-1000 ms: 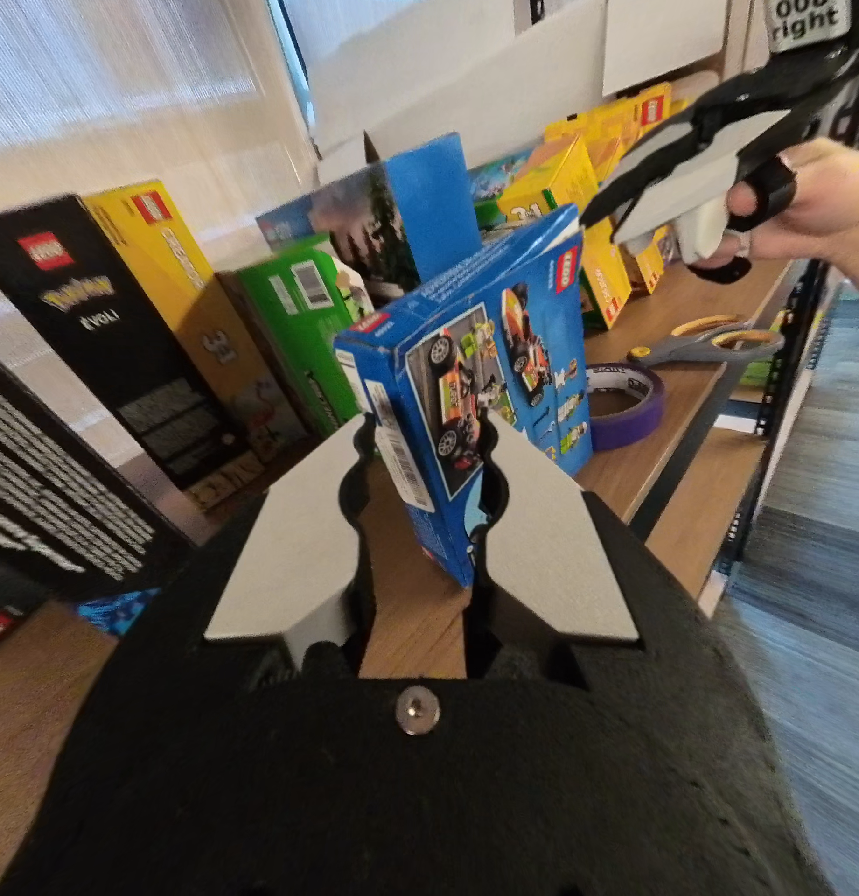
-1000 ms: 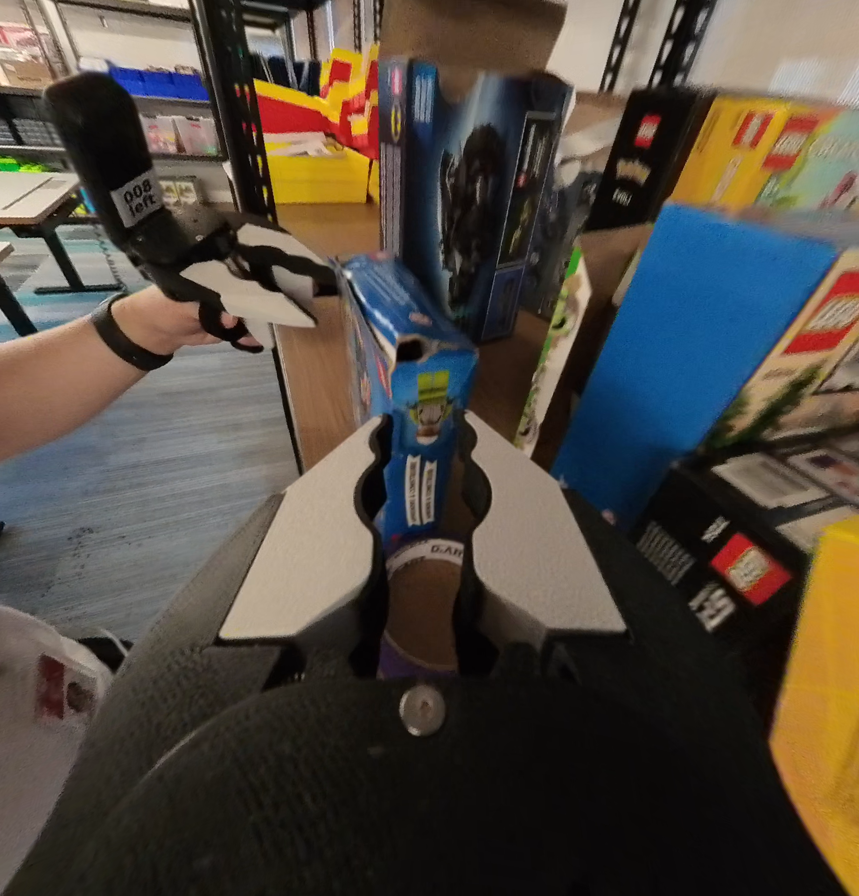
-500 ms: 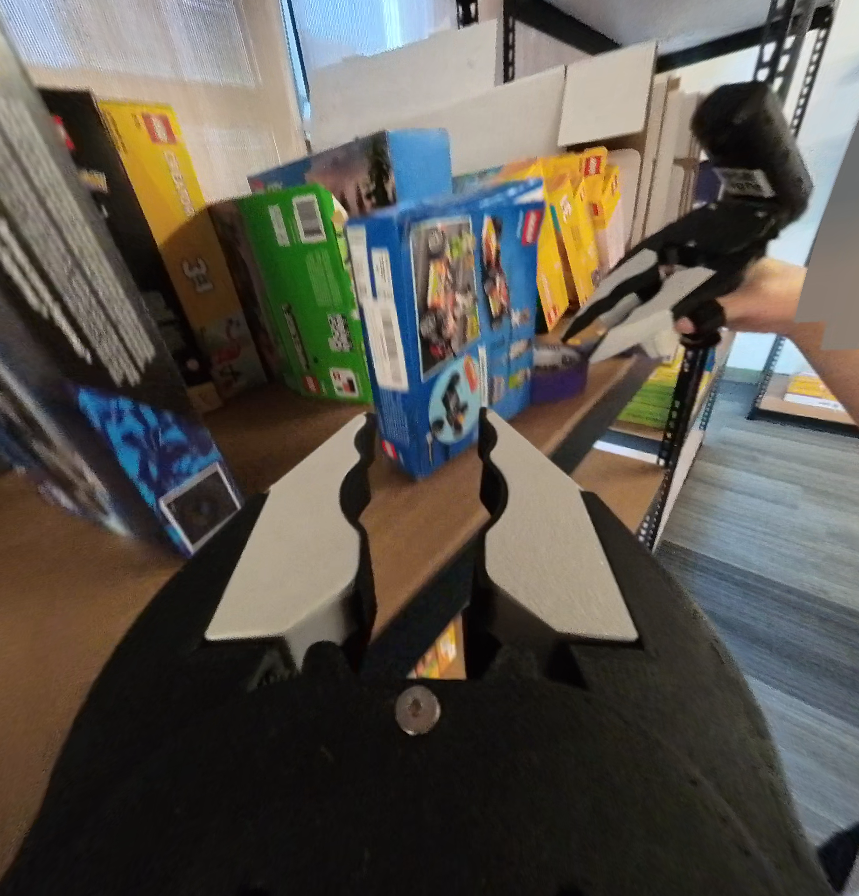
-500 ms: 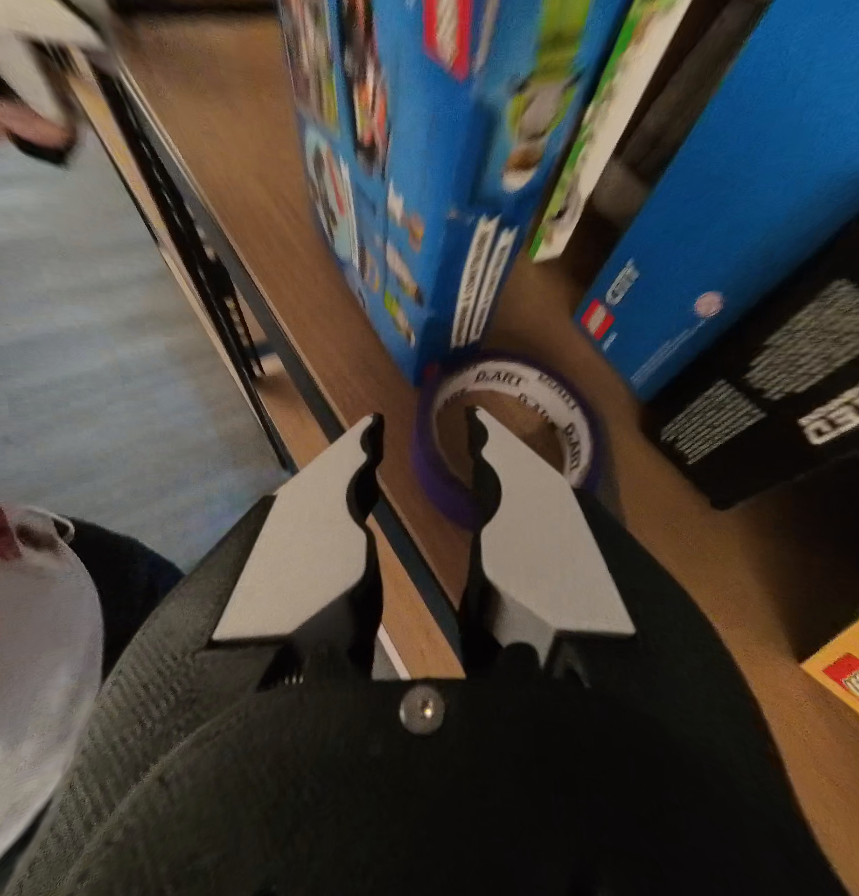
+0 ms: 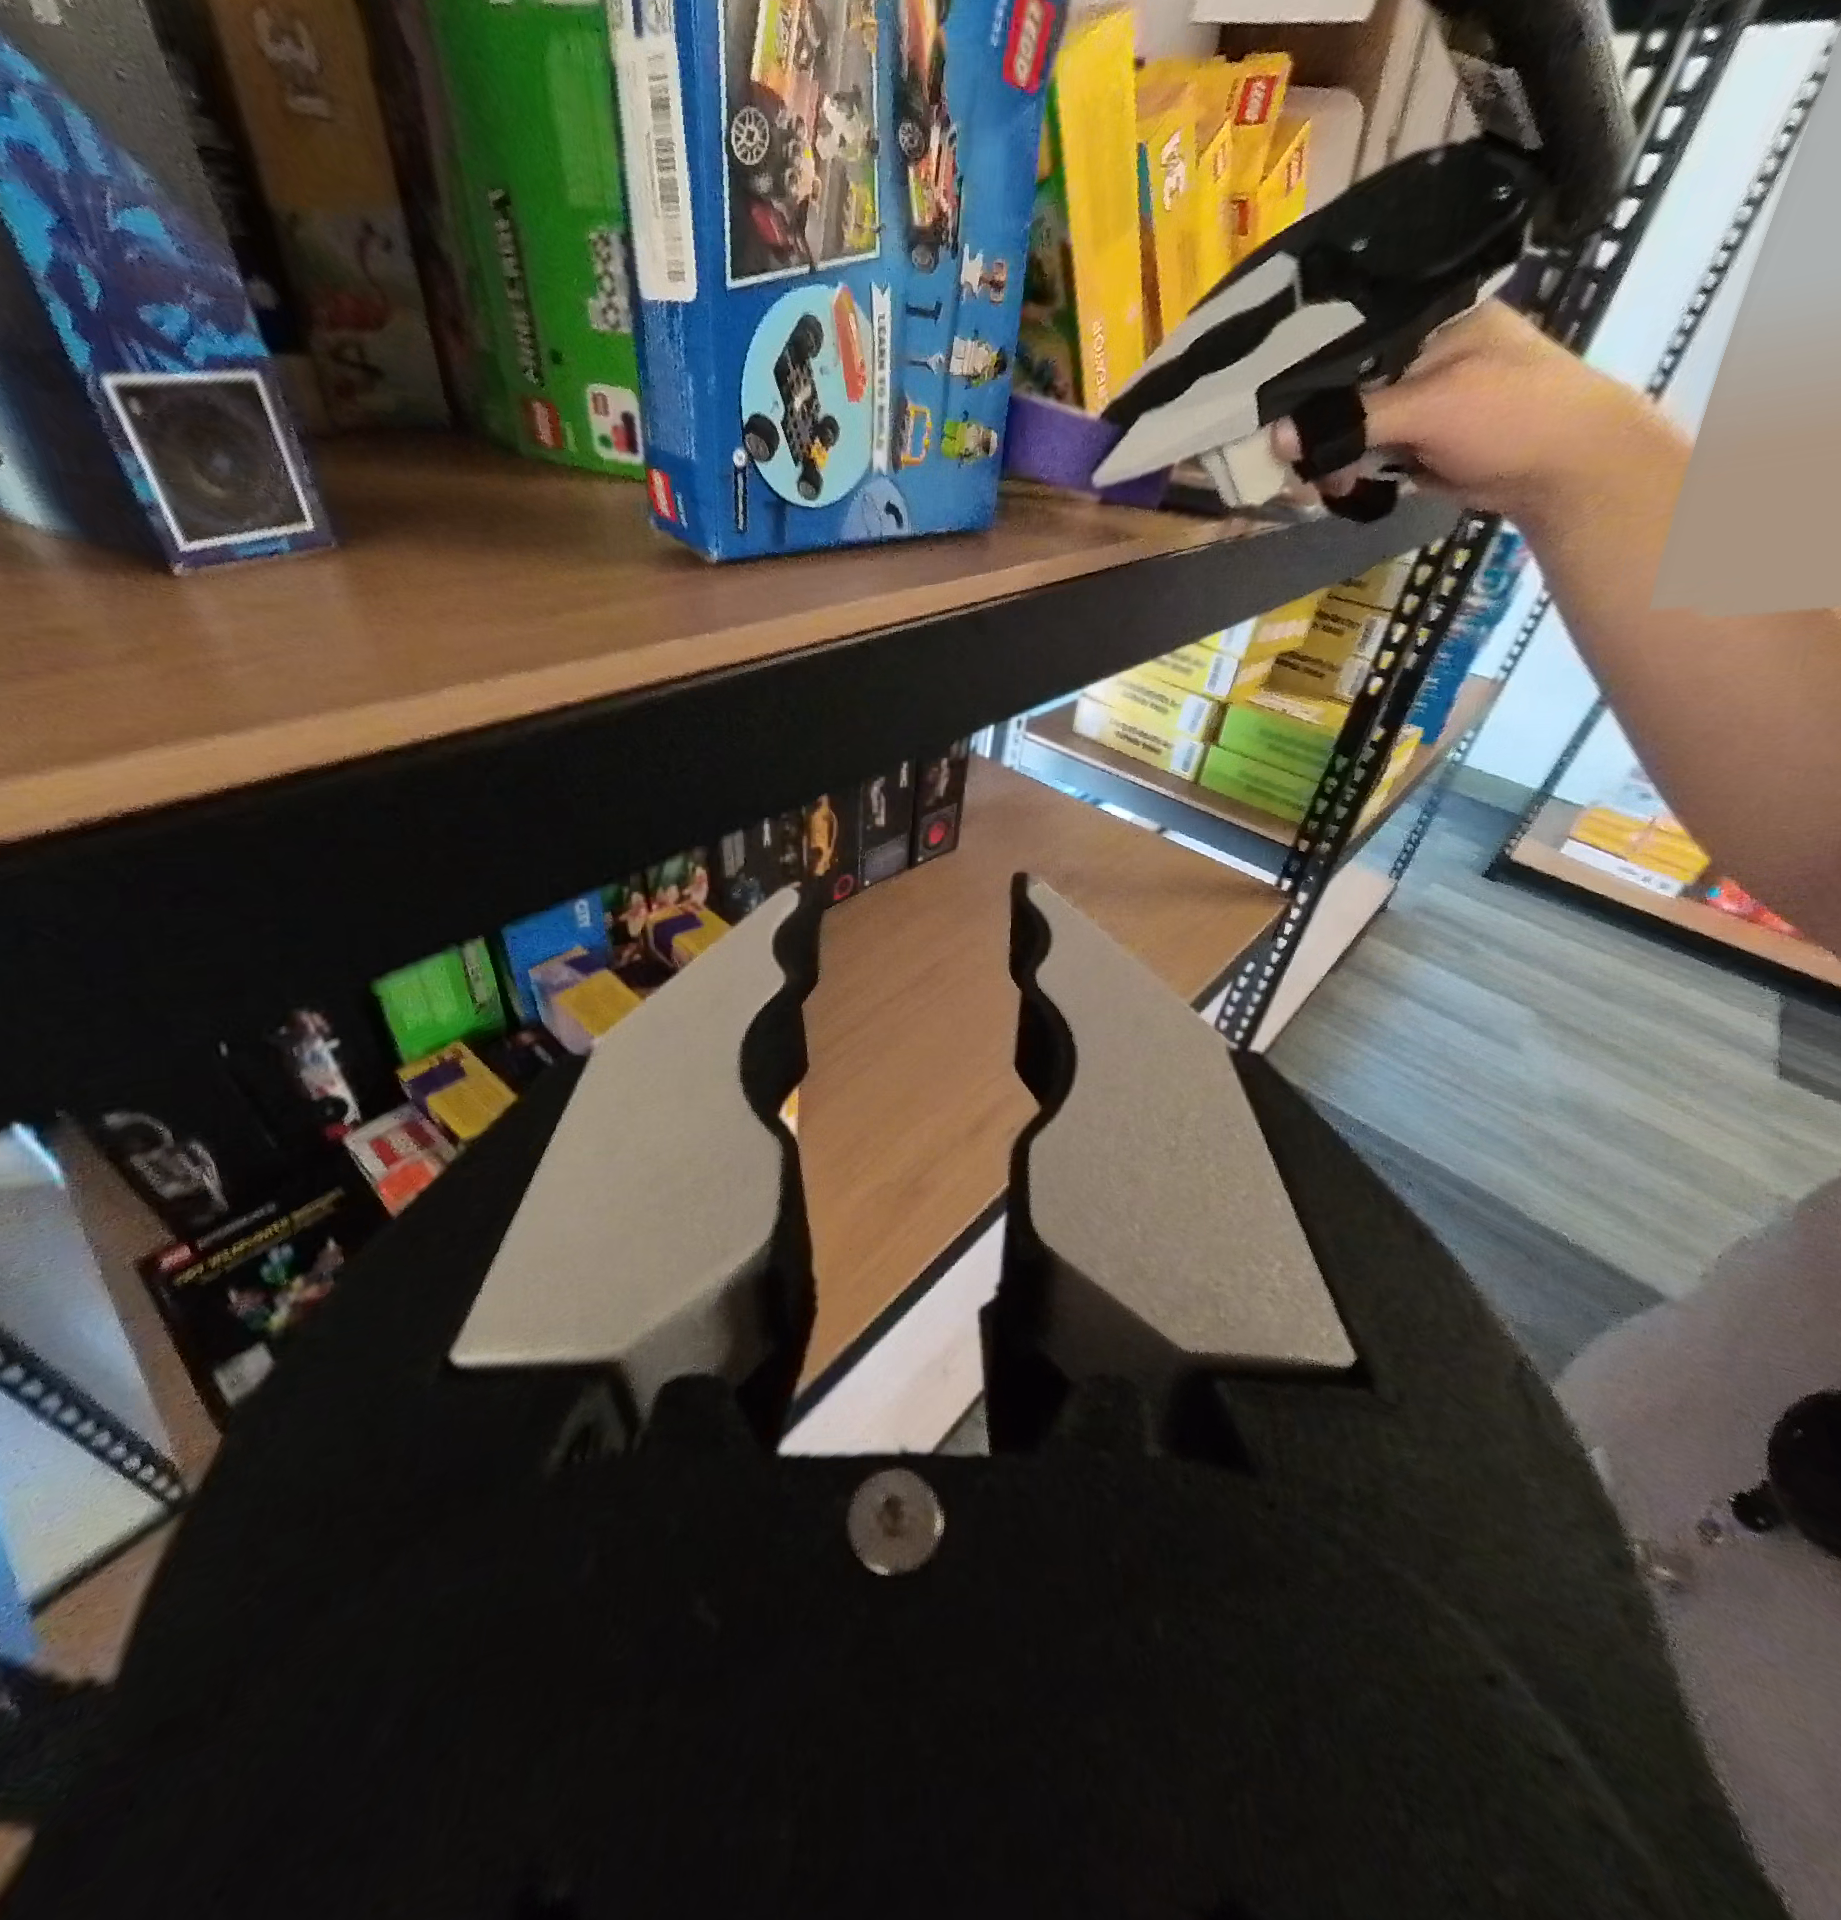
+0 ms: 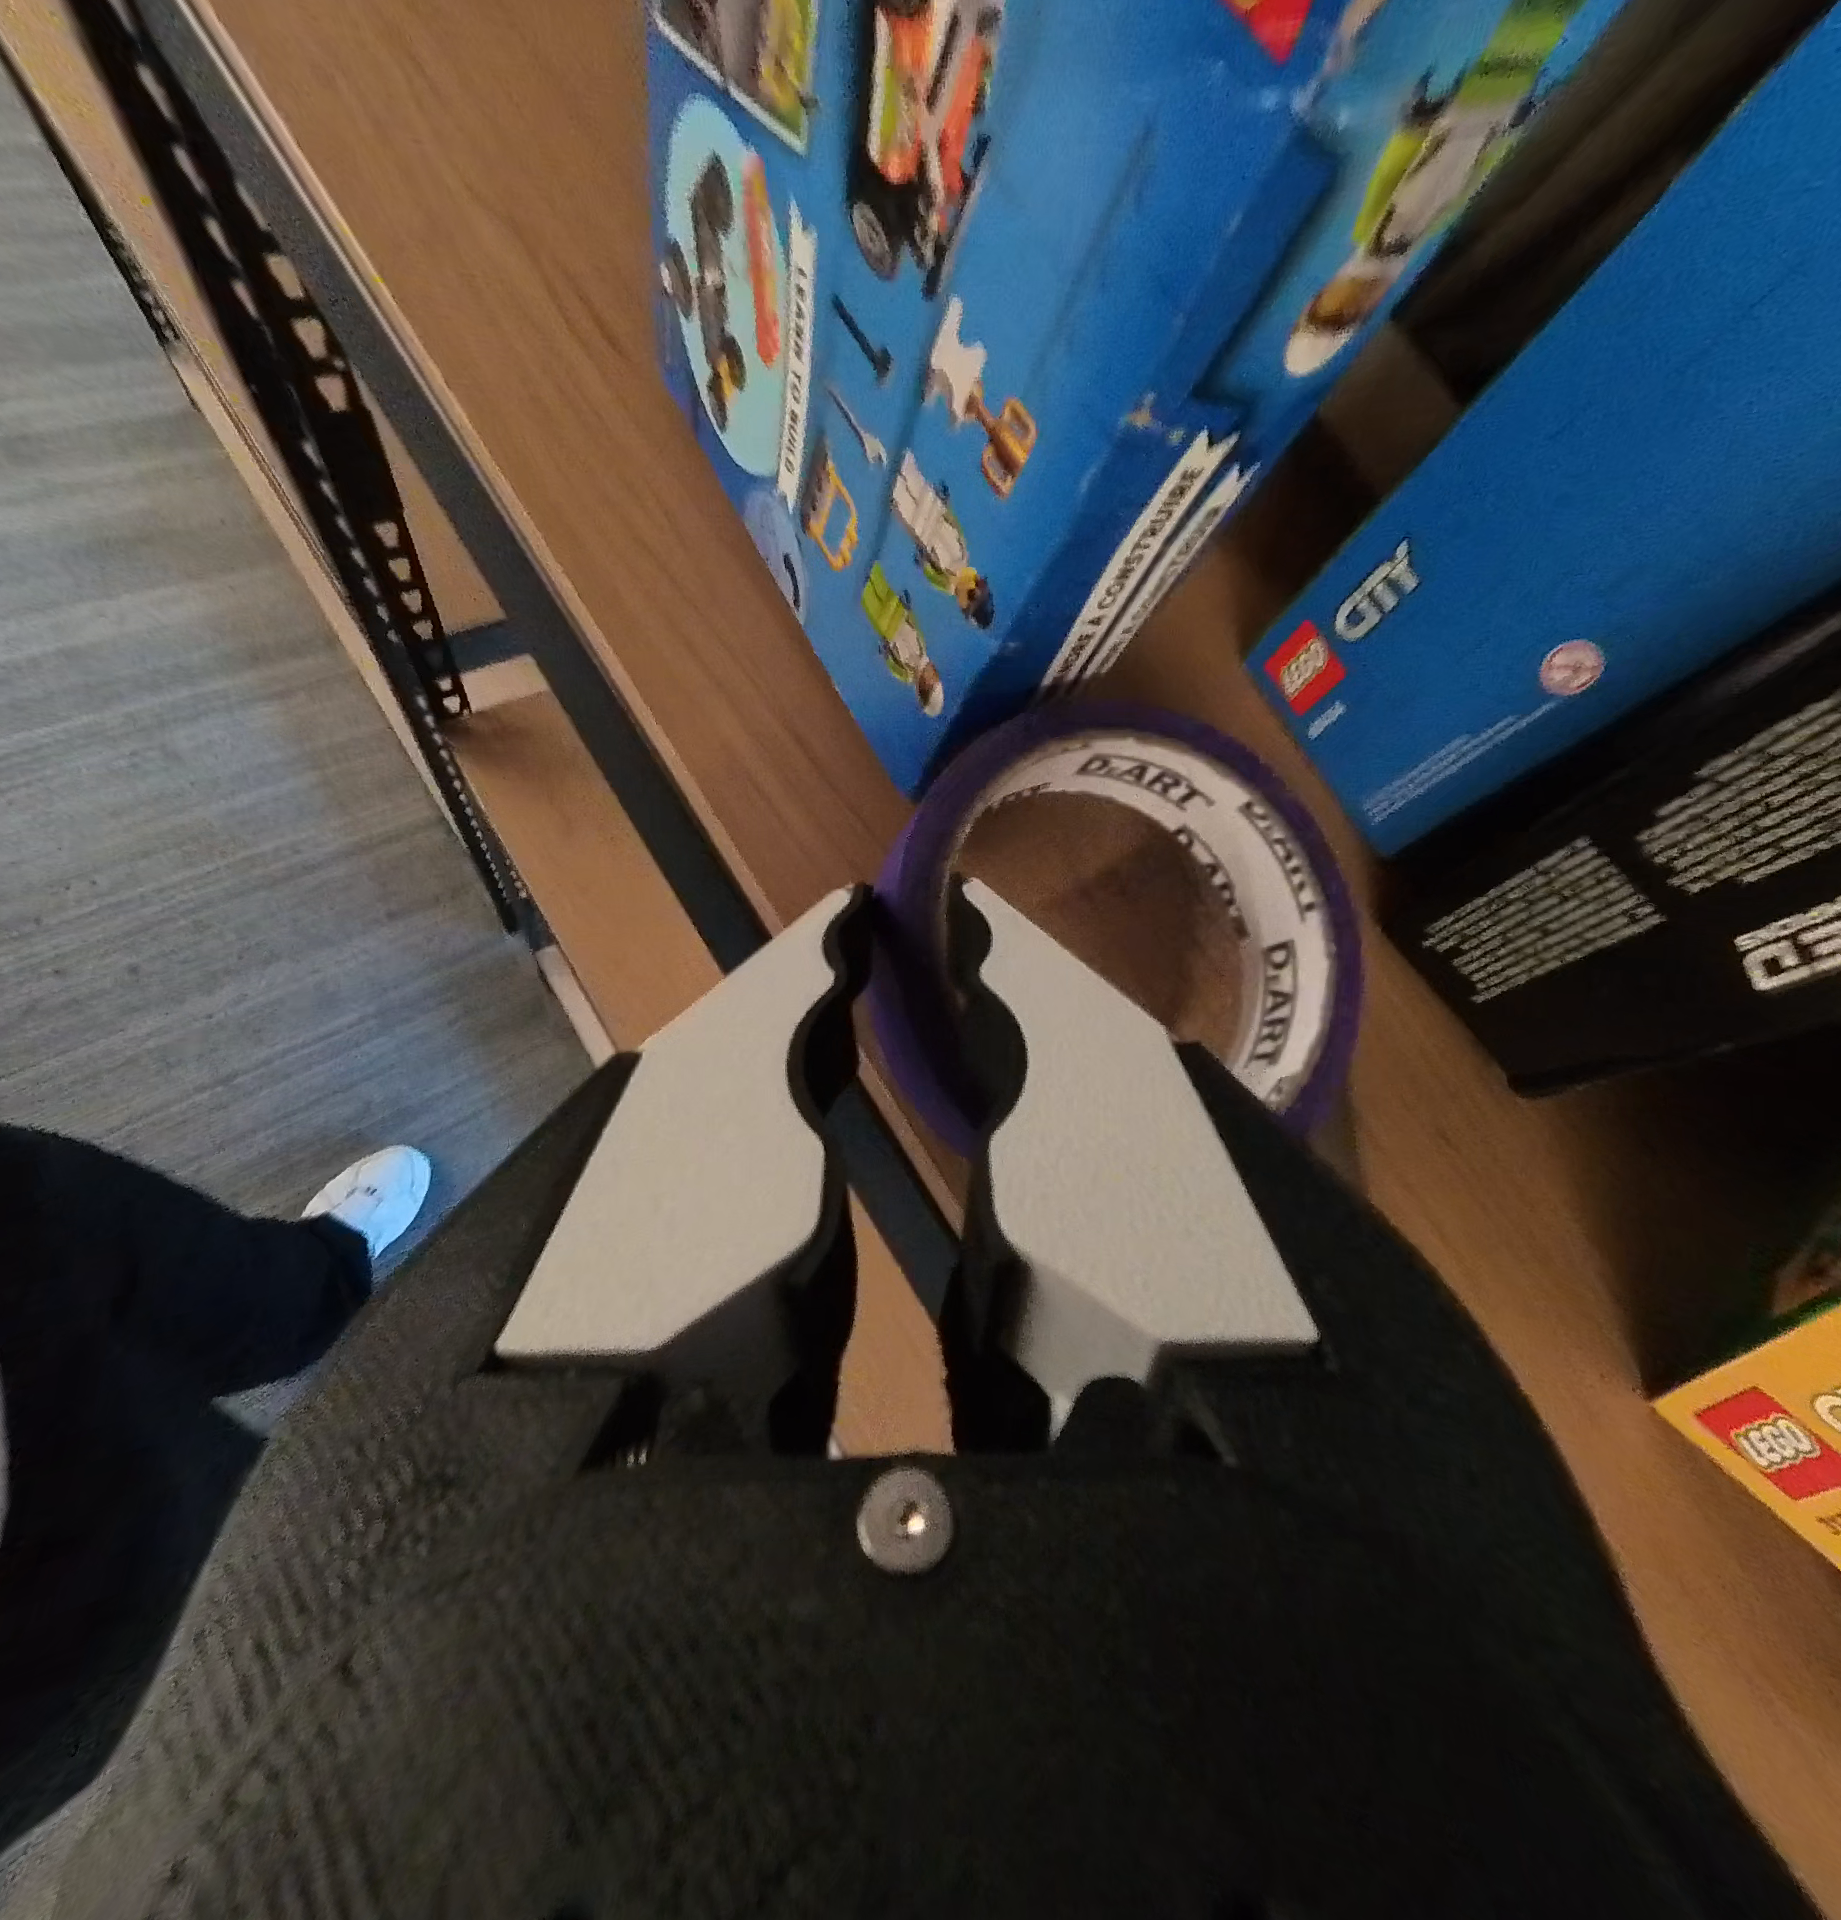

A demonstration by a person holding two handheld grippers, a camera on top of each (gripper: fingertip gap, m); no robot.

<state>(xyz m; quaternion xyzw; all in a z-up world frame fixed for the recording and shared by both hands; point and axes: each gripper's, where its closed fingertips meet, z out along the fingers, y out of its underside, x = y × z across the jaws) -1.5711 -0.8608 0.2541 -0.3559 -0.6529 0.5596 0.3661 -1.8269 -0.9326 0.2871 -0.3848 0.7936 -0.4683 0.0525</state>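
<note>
We have the right gripper [image 6: 908,904] down on the purple tape roll [image 6: 1300,935], fingers straddling the roll's near wall: one finger outside, the other inside the ring. Jaws narrow and look clamped on the wall. The roll lies flat on the wooden shelf [image 6: 542,343], just ahead of us near the front edge. Its far side touches, or nearly touches, the blue toy box [image 6: 1009,343] standing straight ahead. Ahead-right of the roll is a second blue box [image 6: 1622,499], right of it a black box [image 6: 1674,914], nearer on the right a yellow box [image 6: 1799,1455].

Our left gripper [image 5: 911,914] sits below that shelf's front edge, jaws apart, nothing between them. The roll is up and to its right, well clear.
</note>
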